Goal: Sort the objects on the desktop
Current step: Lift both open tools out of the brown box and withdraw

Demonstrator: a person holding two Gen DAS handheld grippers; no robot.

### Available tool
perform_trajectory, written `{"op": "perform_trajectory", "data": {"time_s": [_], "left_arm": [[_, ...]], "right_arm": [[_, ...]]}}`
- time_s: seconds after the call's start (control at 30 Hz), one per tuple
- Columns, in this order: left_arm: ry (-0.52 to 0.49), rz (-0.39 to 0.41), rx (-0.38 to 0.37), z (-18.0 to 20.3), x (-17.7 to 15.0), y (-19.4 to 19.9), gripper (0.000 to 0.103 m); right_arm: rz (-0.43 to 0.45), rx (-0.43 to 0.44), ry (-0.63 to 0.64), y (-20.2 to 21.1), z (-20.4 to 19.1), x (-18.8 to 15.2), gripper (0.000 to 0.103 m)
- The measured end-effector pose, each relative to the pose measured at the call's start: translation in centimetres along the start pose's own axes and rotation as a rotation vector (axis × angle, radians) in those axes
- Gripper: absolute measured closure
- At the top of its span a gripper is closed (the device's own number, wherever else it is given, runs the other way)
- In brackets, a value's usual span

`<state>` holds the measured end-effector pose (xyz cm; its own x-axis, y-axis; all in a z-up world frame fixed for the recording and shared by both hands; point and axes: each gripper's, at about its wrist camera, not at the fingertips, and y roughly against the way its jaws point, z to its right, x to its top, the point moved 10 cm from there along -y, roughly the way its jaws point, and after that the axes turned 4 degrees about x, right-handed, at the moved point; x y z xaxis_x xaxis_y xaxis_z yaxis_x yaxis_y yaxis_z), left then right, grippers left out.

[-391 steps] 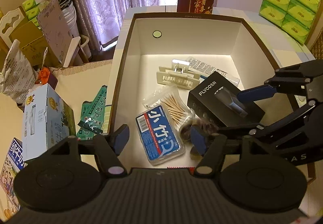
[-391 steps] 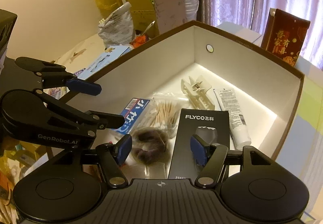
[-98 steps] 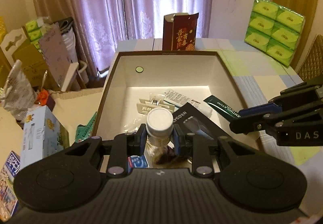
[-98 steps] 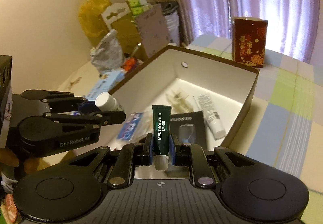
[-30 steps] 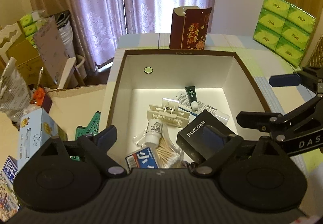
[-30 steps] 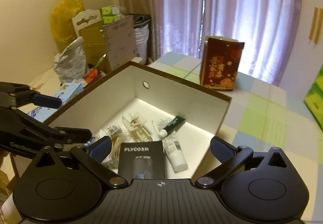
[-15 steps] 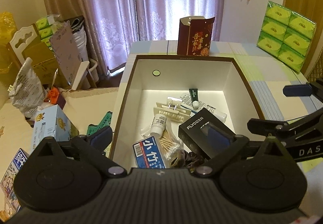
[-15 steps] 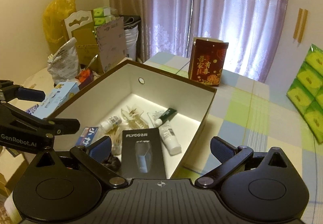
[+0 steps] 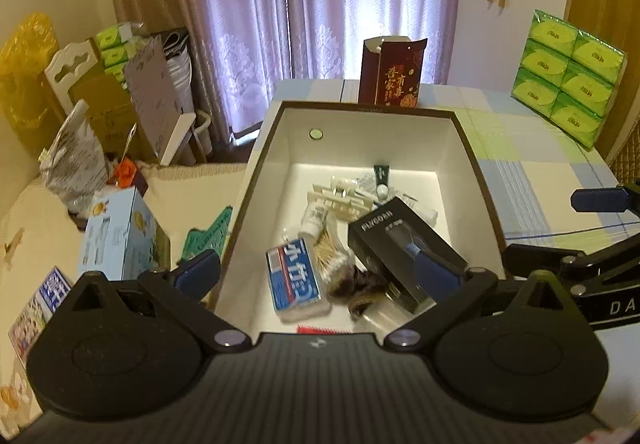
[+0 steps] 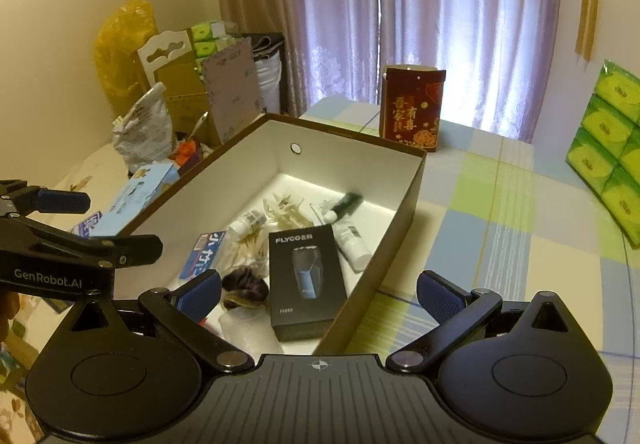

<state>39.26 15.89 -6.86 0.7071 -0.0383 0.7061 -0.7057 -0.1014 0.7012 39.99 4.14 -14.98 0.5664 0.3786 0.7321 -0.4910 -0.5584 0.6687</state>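
Left tool point(image 9: 316, 270): jaws spread wide, holding nothing, positioned above the near end of the box point(image 9: 476, 172). Right tool point(image 10: 318, 290): jaws likewise spread wide and empty, straddling the box's near right wall.

Box contents, near to far:
- A dark hair tie point(image 10: 244, 288) lies nearest, beside a clear plastic item that is too blurred to identify.
- The black shaver box point(image 10: 306, 278) lies flat, touching the hair tie's right side.
- The blue packet point(image 9: 294, 278) lies left of the hair tie, with a bag of cotton swabs point(image 9: 328, 254) against it.
- A small white bottle point(image 9: 314, 218) lies on its side behind the swabs.
- A cream plastic clip point(image 9: 340, 198) sits mid-box.
- A white tube point(image 10: 350, 240) lies along the right wall.
- A dark green tube point(image 10: 346, 204) lies farthest in.

Beyond the box, a red carton point(image 10: 412, 106) stands upright on the checked bench point(image 10: 500, 212). Green tissue packs point(image 9: 568, 76) are stacked at the far right.
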Motion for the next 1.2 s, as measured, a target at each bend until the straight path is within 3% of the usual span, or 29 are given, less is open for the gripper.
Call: {"op": "perform_trajectory", "data": {"time_s": [0.53, 1.2], "left_arm": [[0.104, -0.077, 0.060, 1.2, -4.7, 3.3, 0.001], [0.154, -0.074, 0.148, 6.3, -6.9, 8.2, 0.001]], "right_arm": [[-0.046, 0.056, 0.061, 4.3, 0.0, -3.6, 0.002], [-0.072, 0.115, 0.067, 8.8, 2.7, -7.4, 0.002]]}}
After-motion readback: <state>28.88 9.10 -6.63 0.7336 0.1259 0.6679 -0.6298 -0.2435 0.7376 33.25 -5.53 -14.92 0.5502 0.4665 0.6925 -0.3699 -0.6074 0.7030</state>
